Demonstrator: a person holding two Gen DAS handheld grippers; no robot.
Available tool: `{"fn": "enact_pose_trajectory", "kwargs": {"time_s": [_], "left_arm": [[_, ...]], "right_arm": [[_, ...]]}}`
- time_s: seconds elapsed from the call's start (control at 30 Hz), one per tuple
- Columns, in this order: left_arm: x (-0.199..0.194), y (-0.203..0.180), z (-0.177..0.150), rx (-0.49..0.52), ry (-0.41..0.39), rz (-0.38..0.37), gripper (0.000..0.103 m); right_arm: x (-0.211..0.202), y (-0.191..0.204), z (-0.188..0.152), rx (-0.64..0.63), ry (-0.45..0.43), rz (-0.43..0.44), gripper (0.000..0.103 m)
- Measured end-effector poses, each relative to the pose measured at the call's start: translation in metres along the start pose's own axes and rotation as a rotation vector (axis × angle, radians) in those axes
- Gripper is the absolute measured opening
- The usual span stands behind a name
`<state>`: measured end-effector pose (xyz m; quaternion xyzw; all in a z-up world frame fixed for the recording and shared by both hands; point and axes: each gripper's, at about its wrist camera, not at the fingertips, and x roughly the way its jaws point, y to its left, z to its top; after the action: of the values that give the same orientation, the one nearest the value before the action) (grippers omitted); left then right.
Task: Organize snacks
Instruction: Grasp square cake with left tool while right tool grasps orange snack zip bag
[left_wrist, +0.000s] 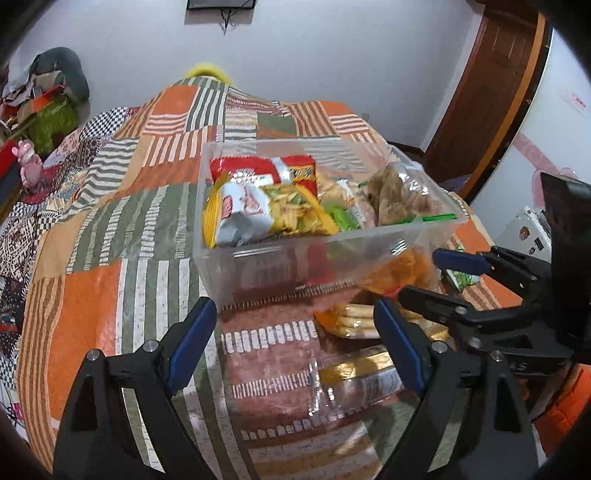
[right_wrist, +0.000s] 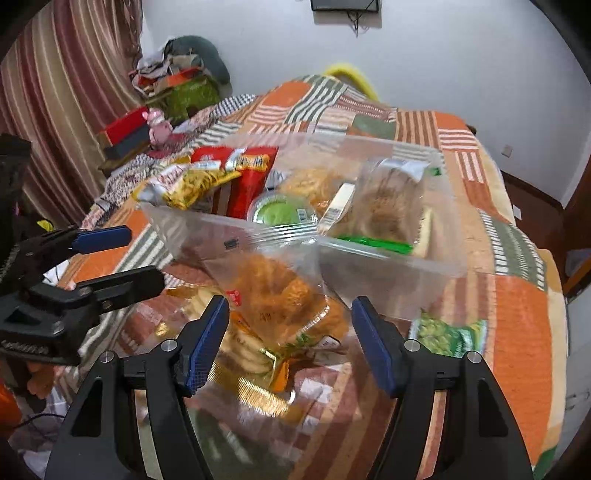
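Two grippers over quilted bed (left_wrist: 92, 258). Left gripper (left_wrist: 295, 332): jaws wide apart, holding nothing. Right gripper (right_wrist: 290, 339): jaws wide apart, straddling clear bag of orange snacks (right_wrist: 280, 291); contact unclear, view blurred. Clear bin (left_wrist: 266, 266) on bed, packed with snack packets (left_wrist: 269, 206). Green packet (right_wrist: 448, 334) just beside bin.

Left gripper (left_wrist: 295, 334) and right gripper (right_wrist: 290, 339) side by side, fingers spread wide.

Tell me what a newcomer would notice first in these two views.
First, the clear plastic bin in the middle of the patchwork quilt, heaped with bright snack packs. Next, the clear bag of orange snacks lying in front of the bin, just ahead of the open right gripper. The left gripper is open too, over bare quilt.
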<state>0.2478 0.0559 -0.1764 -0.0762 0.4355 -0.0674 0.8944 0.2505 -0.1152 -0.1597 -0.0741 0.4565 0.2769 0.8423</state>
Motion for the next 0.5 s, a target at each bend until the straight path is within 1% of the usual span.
{"fn": "enact_pose_trajectory", "kwargs": {"time_s": [0.03, 0.1, 0.27, 0.3, 0.33, 0.4, 0.5], "left_arm": [[0.001, 0.001, -0.001, -0.002, 0.003, 0.003, 0.088], [0.005, 0.003, -0.002, -0.006, 0.012, 0.007, 0.088], [0.015, 0.003, -0.007, -0.006, 0.042, -0.010, 0.088], [0.017, 0.003, -0.009, -0.005, 0.049, -0.012, 0.088], [0.019, 0.002, -0.010, -0.005, 0.055, -0.015, 0.088], [0.022, 0.000, -0.013, -0.003, 0.073, -0.026, 0.088], [0.022, -0.007, -0.015, 0.010, 0.077, -0.042, 0.088]], "right_arm": [[0.006, 0.001, 0.002, -0.010, 0.008, -0.010, 0.070], [0.012, -0.002, 0.004, 0.001, 0.021, 0.010, 0.072], [0.022, -0.009, 0.003, 0.043, 0.057, 0.059, 0.072], [0.023, -0.009, 0.003, 0.047, 0.064, 0.070, 0.066], [0.023, -0.010, 0.002, 0.050, 0.064, 0.078, 0.056], [0.021, -0.007, 0.000, 0.045, 0.067, 0.085, 0.047], [0.013, -0.003, -0.003, 0.021, 0.047, 0.064, 0.044]]}}
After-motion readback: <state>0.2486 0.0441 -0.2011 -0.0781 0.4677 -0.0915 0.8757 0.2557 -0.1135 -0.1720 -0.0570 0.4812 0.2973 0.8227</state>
